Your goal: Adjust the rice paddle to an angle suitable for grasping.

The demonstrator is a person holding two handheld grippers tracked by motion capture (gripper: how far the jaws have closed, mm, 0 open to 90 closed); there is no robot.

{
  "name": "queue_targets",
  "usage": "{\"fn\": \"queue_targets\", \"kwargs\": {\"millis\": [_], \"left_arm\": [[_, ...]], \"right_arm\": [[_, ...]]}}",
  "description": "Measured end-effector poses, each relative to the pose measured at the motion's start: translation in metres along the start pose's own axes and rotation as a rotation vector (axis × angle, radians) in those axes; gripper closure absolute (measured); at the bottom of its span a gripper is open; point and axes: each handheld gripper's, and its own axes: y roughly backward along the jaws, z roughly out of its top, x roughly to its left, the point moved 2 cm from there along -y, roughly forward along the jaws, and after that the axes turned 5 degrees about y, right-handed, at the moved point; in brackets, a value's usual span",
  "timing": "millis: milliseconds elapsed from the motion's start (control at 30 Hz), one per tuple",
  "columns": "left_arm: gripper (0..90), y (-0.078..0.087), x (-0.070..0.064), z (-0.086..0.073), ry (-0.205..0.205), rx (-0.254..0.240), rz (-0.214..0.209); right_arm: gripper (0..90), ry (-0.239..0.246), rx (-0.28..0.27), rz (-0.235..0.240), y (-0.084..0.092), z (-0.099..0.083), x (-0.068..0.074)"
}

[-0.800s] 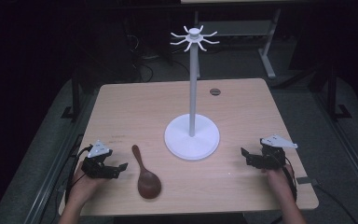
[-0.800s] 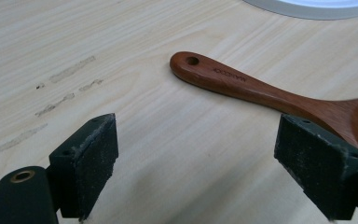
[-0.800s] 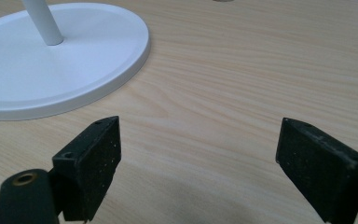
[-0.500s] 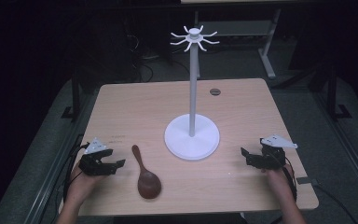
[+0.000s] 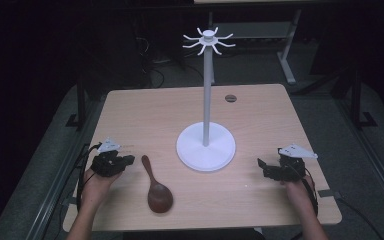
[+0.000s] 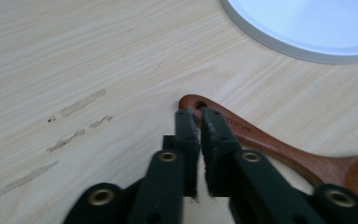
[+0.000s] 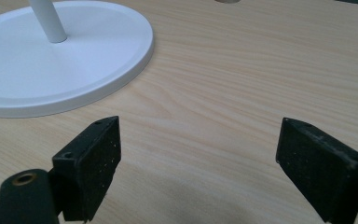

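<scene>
The table (image 5: pixel 260 115) carries a white stand (image 5: pixel 206 147) with a tall post and a crown of hooks (image 5: pixel 208 40), its round base near the middle; a wooden spoon (image 5: pixel 156 187) lies flat just left of that base, bowl toward the person and handle pointing away. The step in hand looks like the approach to picking up the spoon, likely to hang it on the stand by the hole (image 6: pixel 200 105) in its handle tip. The left tongs (image 5: pixel 128 160) sit low over the table just left of the handle's far end; in the left gripper view (image 6: pixel 196 122) the jaws are nearly closed, with only a thin slit between them and nothing gripped, their tips right at the handle tip, and whether they touch it I cannot tell. The right tongs (image 5: pixel 261 164) rest well apart from the spoon, right of the base, and stand wide and empty (image 7: pixel 198 158). The next move, as I judge it, calls for the left tongs to spread, straddle the thin handle and pinch it firmly, since a flat handle on bare wood leaves little to get under.
</scene>
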Motion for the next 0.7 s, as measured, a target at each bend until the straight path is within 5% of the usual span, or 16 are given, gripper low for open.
{"fn": "queue_targets", "kwargs": {"millis": [333,567,700], "left_arm": [[89.5,-0.026,0.002,0.006,0.047,0.034,0.013],[89.5,-0.037,0.004,0.004,-0.007,0.071,0.047],[89.5,-0.042,0.001,0.002,-0.001,0.085,0.018]], "right_arm": [[13.7,0.005,0.002,0.004,0.0,0.0,0.0],[13.7,0.006,0.007,0.001,-0.002,0.0,0.0],[13.7,0.006,0.007,0.0,-0.002,0.0,0.001]]}}
